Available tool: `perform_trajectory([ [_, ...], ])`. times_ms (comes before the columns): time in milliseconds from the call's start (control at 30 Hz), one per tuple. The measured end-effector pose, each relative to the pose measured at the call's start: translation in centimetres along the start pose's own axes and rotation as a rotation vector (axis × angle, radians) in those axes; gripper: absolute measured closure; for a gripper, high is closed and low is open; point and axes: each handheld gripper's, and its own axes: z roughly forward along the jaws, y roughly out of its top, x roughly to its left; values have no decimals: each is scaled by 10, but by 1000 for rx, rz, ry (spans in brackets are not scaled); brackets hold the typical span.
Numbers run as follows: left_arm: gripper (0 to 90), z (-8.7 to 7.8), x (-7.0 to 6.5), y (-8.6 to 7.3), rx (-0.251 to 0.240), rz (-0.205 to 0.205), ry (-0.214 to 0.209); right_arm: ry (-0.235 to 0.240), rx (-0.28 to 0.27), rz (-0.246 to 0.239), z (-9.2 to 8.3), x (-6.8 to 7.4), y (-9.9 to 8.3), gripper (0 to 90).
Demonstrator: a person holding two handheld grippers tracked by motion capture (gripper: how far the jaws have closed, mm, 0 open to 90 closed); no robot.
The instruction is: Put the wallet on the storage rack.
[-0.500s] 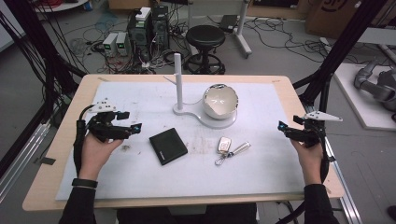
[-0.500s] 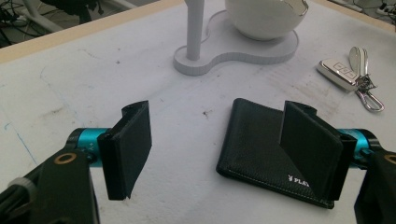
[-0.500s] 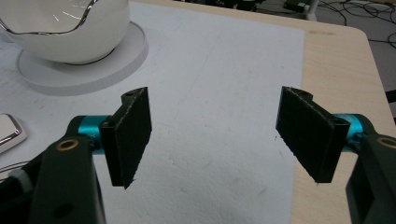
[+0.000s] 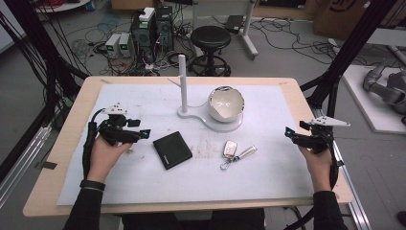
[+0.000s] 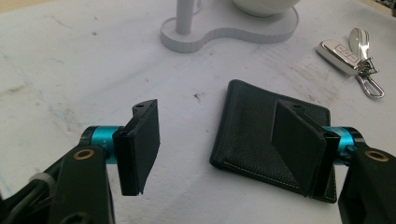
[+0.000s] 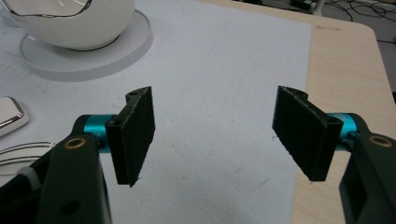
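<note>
Wooden table [image 4: 67, 143], white sheet [image 4: 143, 177] over most of it. White stand [image 4: 191, 114] with upright post and bowl [image 4: 225, 105] at centre rear. Black leather wallet [image 4: 172, 150] flat before it, car key [image 4: 231, 148] with ring just right. Left gripper [image 4: 136, 128] near wallet, jaws spread, empty. Right gripper [image 4: 289, 133] at right edge, jaws spread, empty.

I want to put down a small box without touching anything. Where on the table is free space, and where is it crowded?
Free: the white mat along the near edge, below the wallet and keys; also the stretch between the keys and the right claw, and the far left corner behind the left claw. Crowded: the middle, around the white stand and bowl.
</note>
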Motion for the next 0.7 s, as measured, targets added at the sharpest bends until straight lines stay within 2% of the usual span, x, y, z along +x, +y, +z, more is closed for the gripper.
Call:
perform_trajectory([
  [133,358,7,-2,-2,9,4,-40,2,-2,-11,0,1,0,305],
  [233,394,14,-4,-4,24,12,-48,6,5,-12,1,2,0,305],
  [400,451,26,-5,-8,65,-11,-44,4,5,-12,1,2,0,305],
  [533,486,37,-3,-12,114,-43,-44,1,7,-12,2,2,0,306],
  [567,499,37,-3,-12,114,-43,-44,1,7,-12,2,2,0,306],
  [600,501,39,-1,-15,117,-69,-51,-2,10,-14,2,2,0,306],
  [700,524,43,3,-17,123,-103,-59,-1,11,-17,2,2,0,307],
])
